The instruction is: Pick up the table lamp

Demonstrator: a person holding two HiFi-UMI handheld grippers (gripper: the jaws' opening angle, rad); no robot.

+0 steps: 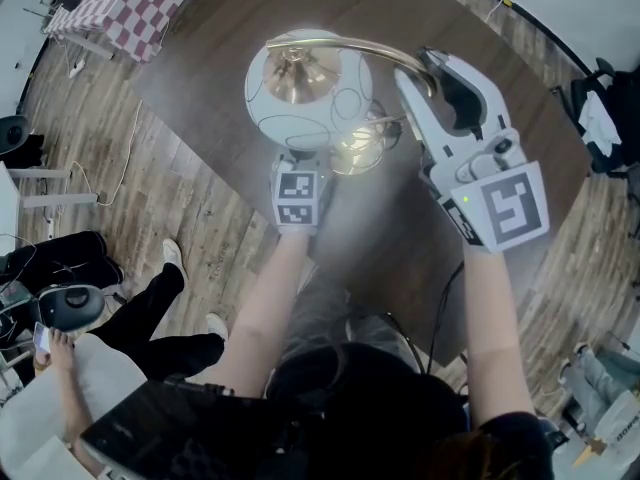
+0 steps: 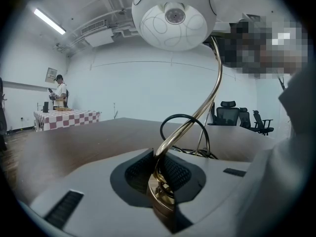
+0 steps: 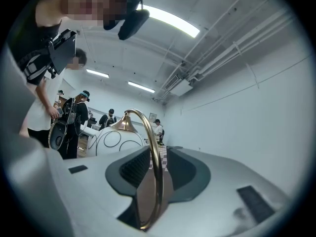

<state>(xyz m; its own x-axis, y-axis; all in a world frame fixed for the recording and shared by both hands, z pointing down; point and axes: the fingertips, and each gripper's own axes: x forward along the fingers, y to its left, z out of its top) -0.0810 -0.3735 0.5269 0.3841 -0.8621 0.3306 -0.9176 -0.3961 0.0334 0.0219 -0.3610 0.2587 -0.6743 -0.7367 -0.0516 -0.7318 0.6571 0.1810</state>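
The table lamp has a white globe shade (image 1: 310, 98) with thin line patterns, a curved brass arm (image 1: 360, 48) and a shiny brass base (image 1: 355, 150) on the dark wooden table (image 1: 450, 3). My left gripper (image 1: 308, 160) reaches in under the shade. In the left gripper view it (image 2: 159, 164) is shut on the brass stem just above the base, with the shade (image 2: 173, 19) overhead. My right gripper (image 1: 425, 68) sits at the arm's top bend. In the right gripper view its jaws (image 3: 157, 154) stand open, and the brass arm (image 3: 154, 147) runs between them with a gap at one pad.
The lamp's black cord (image 2: 183, 120) loops on the table behind the stem. A checked cloth (image 1: 130, 3) covers a table at the far left. A seated person (image 1: 150, 318) is at the lower left, and office chairs (image 2: 227, 115) stand beyond the table. Several people (image 3: 74, 117) stand behind the shade.
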